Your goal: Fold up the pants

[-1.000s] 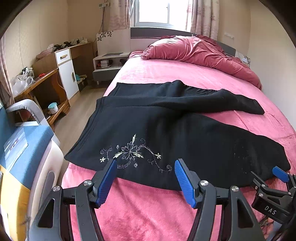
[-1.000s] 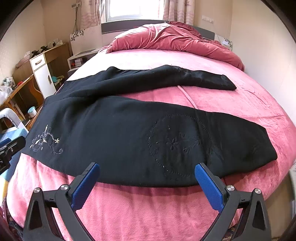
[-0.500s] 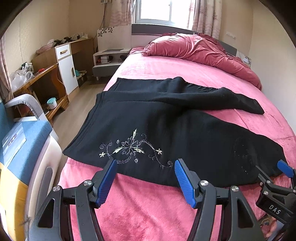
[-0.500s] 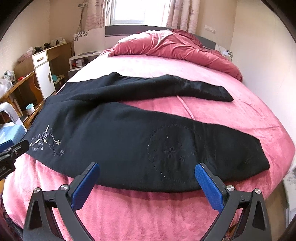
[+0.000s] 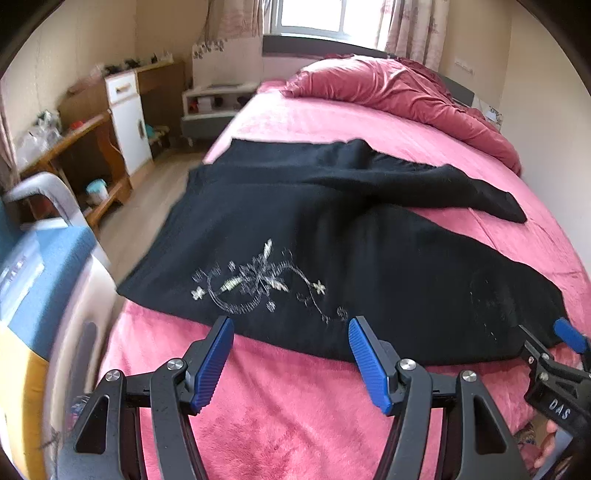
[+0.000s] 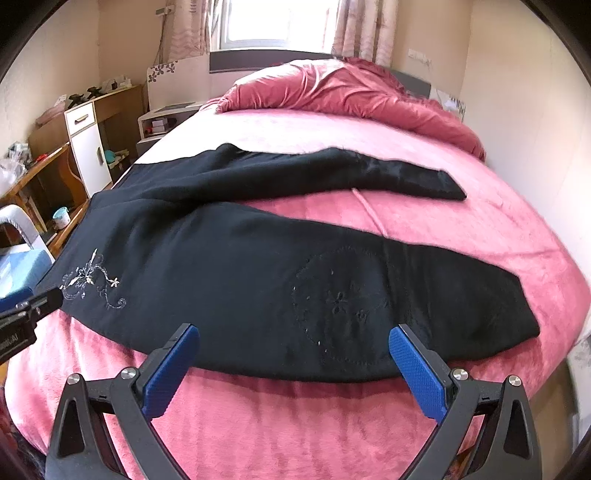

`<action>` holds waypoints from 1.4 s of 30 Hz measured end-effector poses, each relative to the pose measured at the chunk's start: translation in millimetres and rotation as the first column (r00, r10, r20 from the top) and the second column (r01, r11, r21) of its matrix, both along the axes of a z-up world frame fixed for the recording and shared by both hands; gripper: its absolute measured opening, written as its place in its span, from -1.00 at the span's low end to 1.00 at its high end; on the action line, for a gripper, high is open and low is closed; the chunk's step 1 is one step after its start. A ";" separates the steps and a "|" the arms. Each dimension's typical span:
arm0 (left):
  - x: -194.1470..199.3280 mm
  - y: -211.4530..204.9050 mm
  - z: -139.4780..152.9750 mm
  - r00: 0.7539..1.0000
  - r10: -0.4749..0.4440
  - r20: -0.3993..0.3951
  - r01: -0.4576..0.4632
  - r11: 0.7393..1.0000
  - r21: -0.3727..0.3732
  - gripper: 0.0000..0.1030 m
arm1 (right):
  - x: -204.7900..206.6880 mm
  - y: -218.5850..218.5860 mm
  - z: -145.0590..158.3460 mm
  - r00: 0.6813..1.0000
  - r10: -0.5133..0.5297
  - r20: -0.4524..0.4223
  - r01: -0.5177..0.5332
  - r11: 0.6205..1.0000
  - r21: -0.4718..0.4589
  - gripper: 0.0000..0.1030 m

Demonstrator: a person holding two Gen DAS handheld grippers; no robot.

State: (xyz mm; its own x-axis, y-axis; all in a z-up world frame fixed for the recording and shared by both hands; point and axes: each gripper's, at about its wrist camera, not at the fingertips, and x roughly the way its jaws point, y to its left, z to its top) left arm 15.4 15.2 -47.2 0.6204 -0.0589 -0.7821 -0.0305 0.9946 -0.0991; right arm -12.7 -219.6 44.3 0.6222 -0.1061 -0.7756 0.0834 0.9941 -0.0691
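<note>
black pants (image 5: 332, 236) lie spread across the pink bed (image 5: 295, 406), waist toward the left edge, the two legs splayed apart toward the right. the left claw (image 5: 290, 356) hangs wide and empty just short of the near hem by the pale floral embroidery (image 5: 258, 284). the right claw (image 6: 293, 363) is spread wide too, holding nothing, at the near leg's hem beside a dark stitched motif (image 6: 340, 306).

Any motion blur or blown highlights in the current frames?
Left wrist: motion smear on the left side, embroidery on the black pants soft. Right wrist: sharper, window blown out, slight blur at the bed edge; fisheye bends both.
</note>
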 end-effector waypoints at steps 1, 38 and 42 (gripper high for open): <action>1.5 2.9 -3.7 1.000 -0.011 -0.013 0.011 1.000 -0.024 0.29 | 1.1 -5.2 -2.8 1.000 -0.015 -0.014 0.015 1.000 0.021 1.00; 85.4 143.5 -65.7 0.950 0.251 -0.184 -0.299 0.901 -0.315 -0.59 | -65.4 -304.7 -60.6 0.767 -0.614 -0.189 0.618 0.625 0.477 0.47; 91.6 139.9 -61.2 0.959 0.234 -0.160 -0.272 0.920 -0.283 -0.82 | -55.5 -338.4 -77.4 0.737 -0.645 -0.203 0.637 0.560 0.530 0.33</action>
State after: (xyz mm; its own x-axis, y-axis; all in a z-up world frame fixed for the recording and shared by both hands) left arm 107.0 155.1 -108.4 0.5476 -0.1556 -0.8221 -0.3074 0.8764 -0.3707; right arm -68.2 -558.0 -33.1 0.5676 -0.0583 -0.8212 0.7102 0.5392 0.4526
